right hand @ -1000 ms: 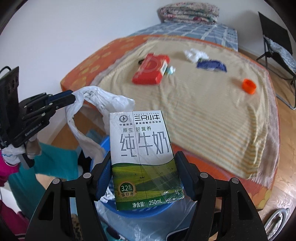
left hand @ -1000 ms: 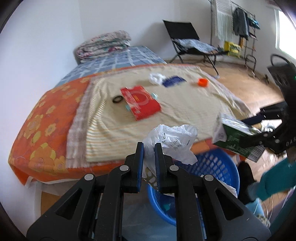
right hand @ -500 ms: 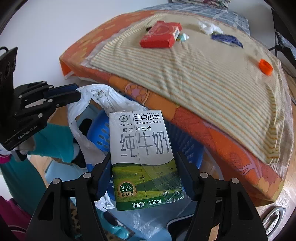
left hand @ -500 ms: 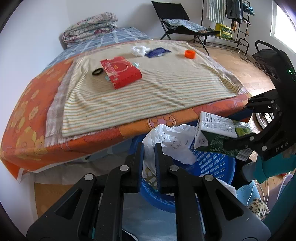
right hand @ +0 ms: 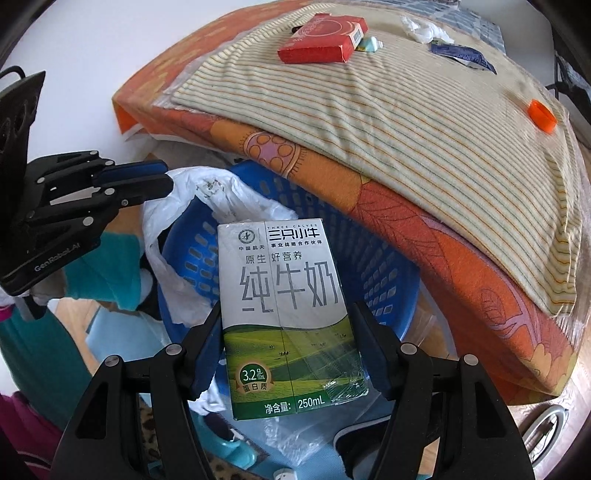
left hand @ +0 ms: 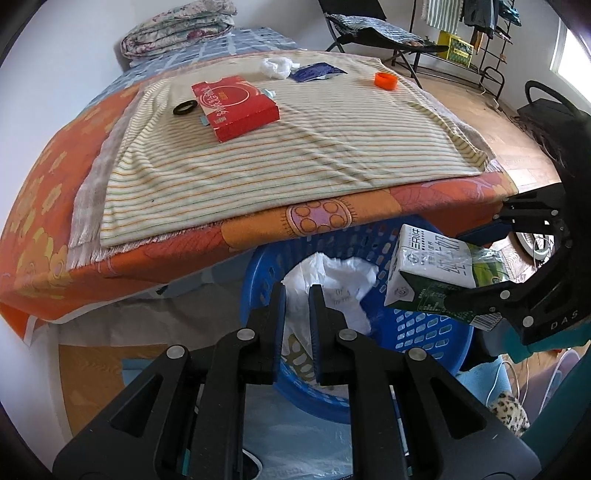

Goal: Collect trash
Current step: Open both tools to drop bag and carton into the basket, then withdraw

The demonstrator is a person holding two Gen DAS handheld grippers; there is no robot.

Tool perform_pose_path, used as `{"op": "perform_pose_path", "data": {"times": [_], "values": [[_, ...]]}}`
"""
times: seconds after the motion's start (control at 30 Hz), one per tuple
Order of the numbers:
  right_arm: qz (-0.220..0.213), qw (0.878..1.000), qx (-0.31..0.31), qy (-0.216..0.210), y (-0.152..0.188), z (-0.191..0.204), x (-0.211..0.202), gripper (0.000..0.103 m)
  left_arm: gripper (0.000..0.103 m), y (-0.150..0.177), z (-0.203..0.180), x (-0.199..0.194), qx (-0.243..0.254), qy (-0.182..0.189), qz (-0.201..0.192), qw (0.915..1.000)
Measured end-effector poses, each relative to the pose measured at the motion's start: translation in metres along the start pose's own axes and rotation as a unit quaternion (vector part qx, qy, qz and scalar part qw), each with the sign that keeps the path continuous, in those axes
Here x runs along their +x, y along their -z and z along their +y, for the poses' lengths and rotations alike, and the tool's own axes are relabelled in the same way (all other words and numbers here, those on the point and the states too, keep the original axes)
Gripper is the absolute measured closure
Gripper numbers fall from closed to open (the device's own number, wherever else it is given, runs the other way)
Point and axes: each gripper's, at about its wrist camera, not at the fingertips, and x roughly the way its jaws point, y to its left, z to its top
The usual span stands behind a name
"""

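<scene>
The right gripper (right hand: 288, 354) has its jaws clamped on the carton (right hand: 284, 302), poised above the basket (right hand: 388, 273). The left gripper (left hand: 297, 321), jaws together, pinches the bag (left hand: 332, 280), probably holding it open.

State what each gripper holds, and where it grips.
Right gripper clamps the milk carton by its lower sides. Left gripper pinches the white plastic bag at its edge.

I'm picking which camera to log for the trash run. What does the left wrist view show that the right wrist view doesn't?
Only the left wrist view: the black ring, folded quilts, chair.
Only the right wrist view: the milk carton front print, the left gripper from the side, pinching the white bag.
Both: blue basket, red box, orange cap, right gripper clamping the carton.
</scene>
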Motion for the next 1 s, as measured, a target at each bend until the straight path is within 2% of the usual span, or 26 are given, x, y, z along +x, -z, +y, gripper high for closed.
{"op": "perform_pose_path", "data": {"times": [0.17, 0.2, 0.27, 0.9, 1.0], "values": [[0.001, 1.0, 0.001, 0.006, -0.001, -0.002, 0.001, 0.036, 0.086, -0.002, 0.001, 0.0, -0.005, -0.008, -0.003, 1.0], [0.001, 1.0, 0.001, 0.009, -0.001, -0.002, 0.002, 0.036, 0.082, -0.002, 0.001, 0.0, -0.007, -0.009, -0.004, 0.9999], [0.002, 1.0, -0.001, 0.016, -0.003, -0.001, 0.003, 0.036, 0.063, -0.003, 0.002, -0.002, -0.01, -0.01, -0.009, 0.9999], [-0.038, 0.999, 0.02, 0.025, -0.01, -0.009, -0.015, 0.036, 0.062, -0.012, 0.003, -0.007, -0.012, -0.012, -0.02, 0.9997], [-0.047, 0.998, 0.024, 0.029, -0.012, -0.008, -0.019, 0.036, 0.057, -0.014, 0.002, -0.008, -0.013, -0.012, -0.023, 0.9996]]}}
